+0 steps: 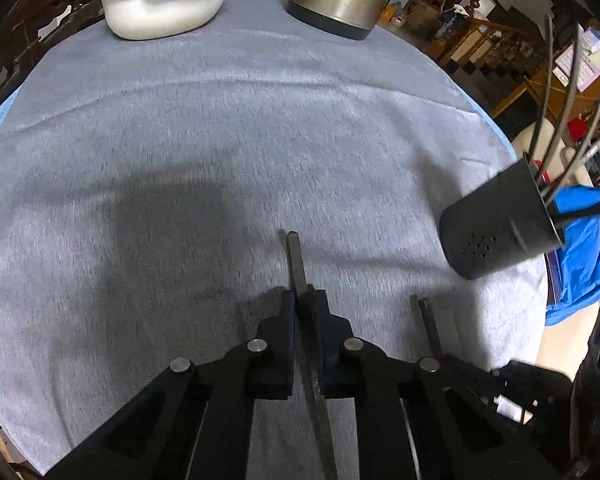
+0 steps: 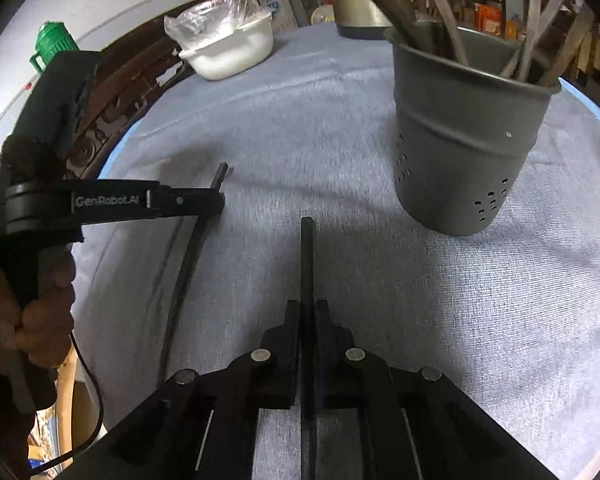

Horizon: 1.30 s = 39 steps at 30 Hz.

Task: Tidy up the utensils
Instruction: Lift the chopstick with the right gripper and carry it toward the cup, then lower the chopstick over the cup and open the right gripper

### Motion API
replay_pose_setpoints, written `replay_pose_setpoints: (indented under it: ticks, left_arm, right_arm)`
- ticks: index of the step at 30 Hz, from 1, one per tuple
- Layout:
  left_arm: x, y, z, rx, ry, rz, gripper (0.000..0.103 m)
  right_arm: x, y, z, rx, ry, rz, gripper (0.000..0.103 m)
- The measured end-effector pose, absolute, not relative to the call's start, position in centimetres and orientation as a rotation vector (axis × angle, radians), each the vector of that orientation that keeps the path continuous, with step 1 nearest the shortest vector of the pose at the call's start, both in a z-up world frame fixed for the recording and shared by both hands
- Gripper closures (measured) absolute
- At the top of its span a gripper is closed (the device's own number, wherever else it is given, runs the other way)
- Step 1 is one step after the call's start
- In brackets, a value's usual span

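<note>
Tools (image 1: 304,300) over grey cloth (image 1: 220,140)

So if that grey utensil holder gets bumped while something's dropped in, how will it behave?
The grey utensil holder looks apt to tip: it stands tall, tapers to a narrower base, and long utensils lean out above its rim. The soft grey cloth under it probably resists sliding, so a bump may rock it rather than shift it.

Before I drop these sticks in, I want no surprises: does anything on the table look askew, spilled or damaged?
Nothing stands out. The grey utensil holder stands upright on the cloth, with utensils leaning loosely in it. The left tool and right tool each clamp one dark stick, and the white tub sits undisturbed at the far edge.
</note>
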State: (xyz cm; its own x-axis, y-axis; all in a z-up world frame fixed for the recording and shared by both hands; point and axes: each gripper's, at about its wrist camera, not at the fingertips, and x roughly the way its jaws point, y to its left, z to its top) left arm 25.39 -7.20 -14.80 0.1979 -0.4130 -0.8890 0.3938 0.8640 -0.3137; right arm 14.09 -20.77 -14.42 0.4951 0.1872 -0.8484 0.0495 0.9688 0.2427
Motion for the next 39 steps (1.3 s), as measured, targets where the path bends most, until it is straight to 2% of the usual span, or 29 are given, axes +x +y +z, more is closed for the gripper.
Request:
replay_pose_setpoints:
  ticks: [6, 8, 10, 13, 16, 18, 21, 26, 39]
  left_arm:
    - [24.6, -6.6, -14.6, 0.019, 1.271, -0.557, 0.094]
    - [24.9, -6.7, -14.4, 0.041, 1.265, -0.542, 0.091]
    - [25.4, -6.6, -14.3, 0.039, 1.267, -0.532, 0.083]
    - [26.1, -7.0, -14.6, 0.027, 1.267, -0.537, 0.083]
    - [26.1, -7.6, -14.7, 0.048, 1.242, -0.549, 0.085]
    - [26.1, -7.8, -15.0, 0.054, 1.24, -0.554, 0.095]
    - [25.9, -7.5, -14.7, 0.028, 1.222, -0.544, 0.095]
    - [24.9, -6.7, -12.3, -0.023, 1.139, -0.554, 0.097]
    - [19.7, -4.2, -1.8, -0.113, 0.838, -0.573, 0.097]
  right_arm:
    - [16.0, -20.2, -14.3, 0.237, 1.086, 0.056, 0.092]
    - [16.6, -19.7, -14.3, 0.223, 1.087, 0.056, 0.09]
    - [16.9, -19.4, -14.2, 0.198, 1.076, 0.055, 0.09]
    - [17.1, -19.1, -14.2, 0.155, 1.066, 0.053, 0.09]
    - [17.2, -18.5, -14.2, 0.087, 1.054, 0.052, 0.094]
    - [17.1, -18.7, -14.1, 0.09, 1.048, 0.063, 0.095]
    - [16.6, -19.2, -13.6, 0.13, 1.017, 0.093, 0.096]
    - [14.9, -19.7, -11.0, 0.14, 0.907, 0.144, 0.096]
    - [9.6, -21.1, -3.3, 0.18, 0.63, 0.217, 0.096]
